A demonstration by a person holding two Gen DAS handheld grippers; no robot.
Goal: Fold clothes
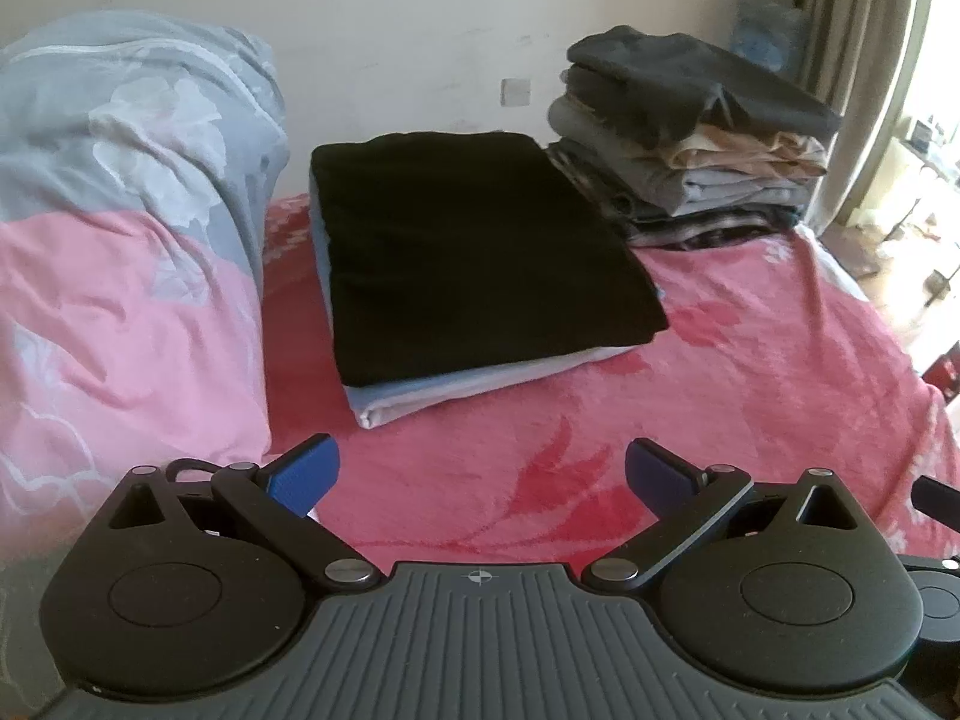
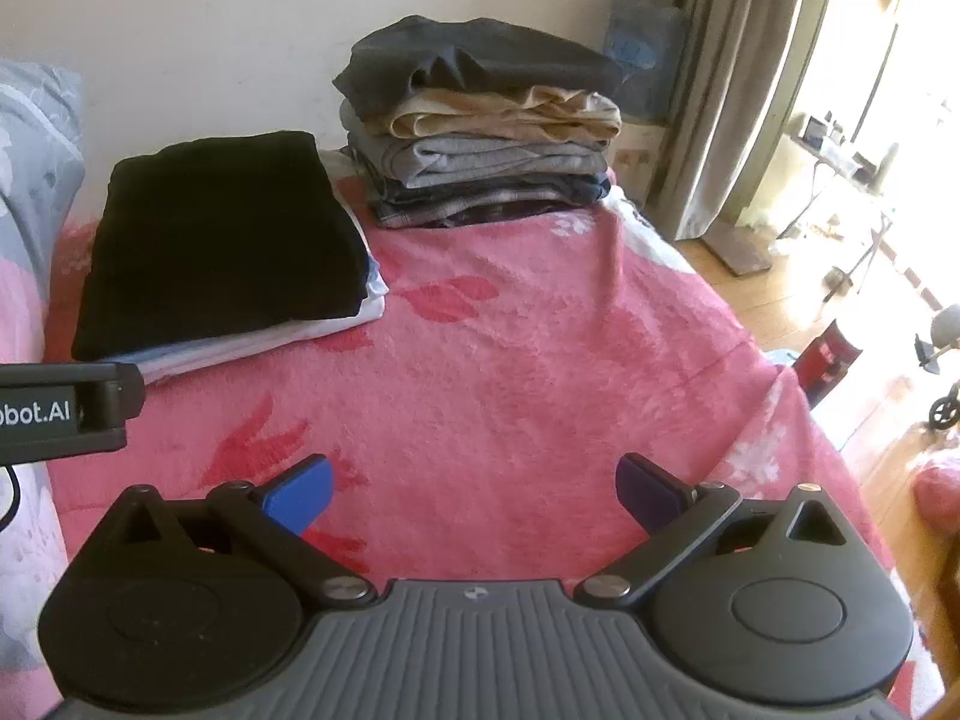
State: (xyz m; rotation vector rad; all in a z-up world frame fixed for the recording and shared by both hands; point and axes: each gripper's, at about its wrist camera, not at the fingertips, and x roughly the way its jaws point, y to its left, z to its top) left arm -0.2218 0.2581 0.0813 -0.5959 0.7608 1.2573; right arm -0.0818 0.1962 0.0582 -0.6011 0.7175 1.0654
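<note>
Pink bed (image 2: 540, 372) carries folded clothes at its far edge; both grippers' jaws gape empty, so start or finish fits.

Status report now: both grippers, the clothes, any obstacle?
Left gripper open, empty. Right gripper open, empty. Black garment folded on low pile; tall stack behind. Nothing between fingers and piles.

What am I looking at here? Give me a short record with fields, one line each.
place: bed with a pink blanket
low pile: black folded garment on top of pale folded cloth
tall pile: stack of folded clothes by the wall, dark grey piece on top
left side: grey and pink quilt, bunched up
left gripper: open, empty, over the blanket
right gripper: open, empty, over the blanket
background: curtain
</note>
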